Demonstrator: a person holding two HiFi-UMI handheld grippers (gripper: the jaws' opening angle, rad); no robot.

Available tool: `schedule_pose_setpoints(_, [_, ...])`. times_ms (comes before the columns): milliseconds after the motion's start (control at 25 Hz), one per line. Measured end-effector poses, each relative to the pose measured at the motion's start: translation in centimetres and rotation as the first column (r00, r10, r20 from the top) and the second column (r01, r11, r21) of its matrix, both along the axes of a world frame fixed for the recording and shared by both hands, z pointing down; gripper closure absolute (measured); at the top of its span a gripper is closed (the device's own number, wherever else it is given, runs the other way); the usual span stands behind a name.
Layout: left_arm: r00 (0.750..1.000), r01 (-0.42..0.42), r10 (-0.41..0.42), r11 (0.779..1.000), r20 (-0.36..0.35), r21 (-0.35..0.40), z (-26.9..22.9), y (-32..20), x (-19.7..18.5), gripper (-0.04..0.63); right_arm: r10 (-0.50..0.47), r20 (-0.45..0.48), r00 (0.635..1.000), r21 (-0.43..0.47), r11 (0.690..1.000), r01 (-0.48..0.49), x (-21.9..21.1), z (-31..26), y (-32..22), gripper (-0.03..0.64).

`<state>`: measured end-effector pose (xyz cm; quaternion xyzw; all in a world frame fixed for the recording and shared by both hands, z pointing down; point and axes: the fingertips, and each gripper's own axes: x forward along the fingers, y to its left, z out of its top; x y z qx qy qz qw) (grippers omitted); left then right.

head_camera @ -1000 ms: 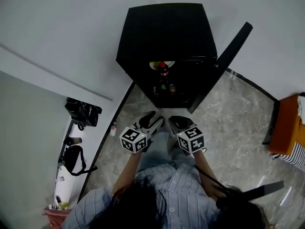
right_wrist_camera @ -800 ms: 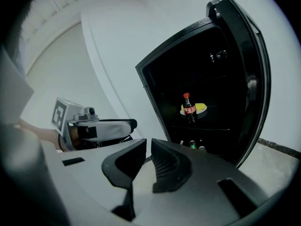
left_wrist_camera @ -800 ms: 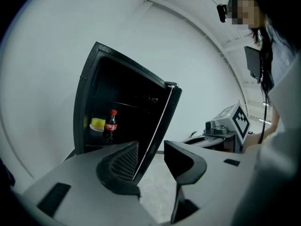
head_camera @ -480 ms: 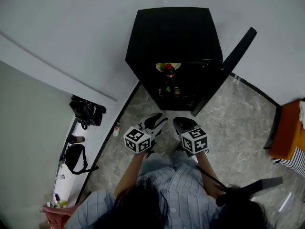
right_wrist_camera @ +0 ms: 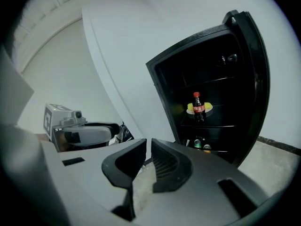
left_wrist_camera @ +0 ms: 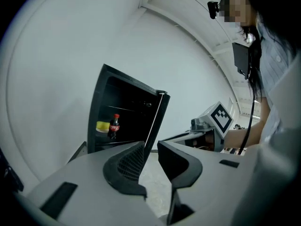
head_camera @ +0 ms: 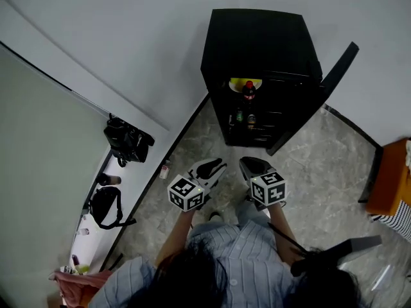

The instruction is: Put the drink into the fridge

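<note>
The drink, a cola bottle with a red cap (head_camera: 248,94), stands upright on an upper shelf of the open black fridge (head_camera: 260,40), beside a yellow plate (head_camera: 244,83). It also shows in the left gripper view as the bottle (left_wrist_camera: 113,126) and in the right gripper view as the bottle (right_wrist_camera: 197,106). Both grippers hang side by side over the floor, well short of the fridge. My left gripper (left_wrist_camera: 150,146) holds nothing and its jaws are closing, with a gap still between them. My right gripper (right_wrist_camera: 147,145) is empty, its jaws almost together.
The fridge door (head_camera: 337,69) stands swung out to the right. Small cans (head_camera: 244,117) sit on a lower shelf. Black bags (head_camera: 128,140) lie on a white ledge along the left wall, with a small bottle (head_camera: 166,170) on the floor. An orange piece of furniture (head_camera: 392,185) is at the right.
The head view has swung left, so the fridge sits further right in it. The left gripper's fingers have drawn closer together. Both grippers stay low in front of the body.
</note>
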<state>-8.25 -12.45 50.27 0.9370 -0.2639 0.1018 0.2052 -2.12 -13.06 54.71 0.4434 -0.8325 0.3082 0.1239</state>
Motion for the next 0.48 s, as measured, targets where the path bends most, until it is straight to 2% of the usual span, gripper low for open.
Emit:
schedule_pose_setpoints(280, [1.000, 0.027, -0.027, 0.998, 0.001, -0.060, 2.1, 4.7, -7.3, 0.532, -0.015, -0.031, 0.999, 0.004, 1.000, 0.015, -5.6, 0.2, 4.3, 0.577])
schedule_pose_setpoints(480, [1.000, 0.014, -0.014, 0.998, 0.005, -0.056, 2.7, 8.1, -10.6, 0.550, 0.010, -0.043, 0.999, 0.011, 1.000, -0.010, -8.2, 0.1, 7.6, 0.577])
